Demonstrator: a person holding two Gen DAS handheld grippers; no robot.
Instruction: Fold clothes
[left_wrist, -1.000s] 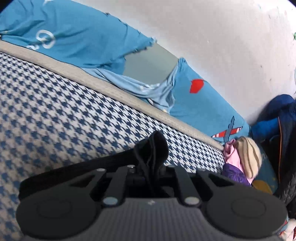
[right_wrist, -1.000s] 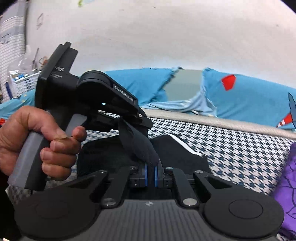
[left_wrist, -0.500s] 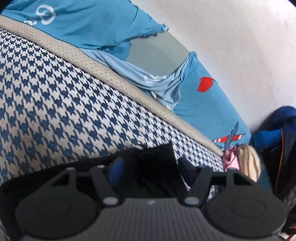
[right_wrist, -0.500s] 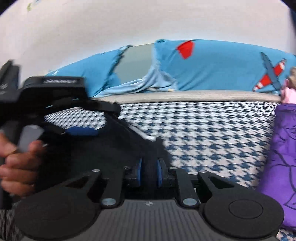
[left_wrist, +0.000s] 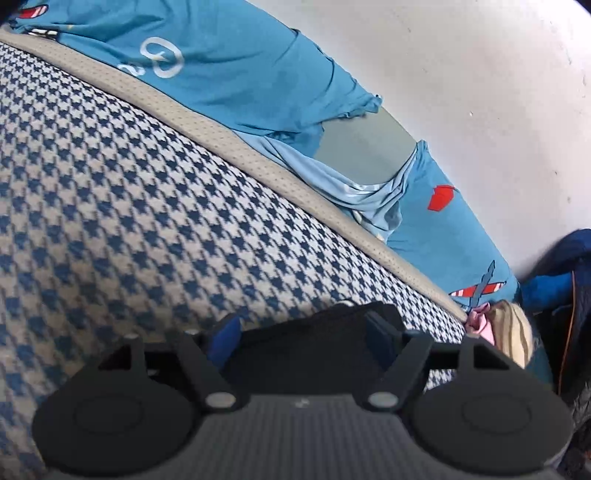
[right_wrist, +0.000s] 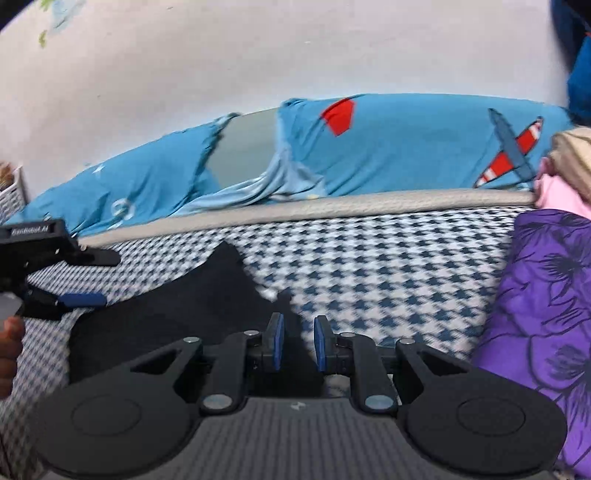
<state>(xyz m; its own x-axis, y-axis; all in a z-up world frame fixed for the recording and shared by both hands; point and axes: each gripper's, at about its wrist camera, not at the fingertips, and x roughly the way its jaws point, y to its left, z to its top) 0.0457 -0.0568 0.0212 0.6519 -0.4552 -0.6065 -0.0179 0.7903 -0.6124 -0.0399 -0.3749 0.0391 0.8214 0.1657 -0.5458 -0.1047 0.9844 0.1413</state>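
Both grippers, left (left_wrist: 303, 328) and right (right_wrist: 297, 341), have let go, jaws apart; limp black cloth (right_wrist: 177, 314) beneath suits edge pinches.

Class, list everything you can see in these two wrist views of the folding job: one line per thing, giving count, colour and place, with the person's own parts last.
black garment: one, black, lying on the houndstooth cover.
houndstooth cover: one, navy and white, over the bed.
blue sheet: one, blue with aeroplane prints, bunched by the wall.
purple cloth: one, purple floral, right edge.
pink and beige clothes: small pile, far right.
dark blue jacket: one, in the corner.
left gripper: black, blue pads, open over the garment.
right gripper: black, blue pads, open.
hand: one, left edge.
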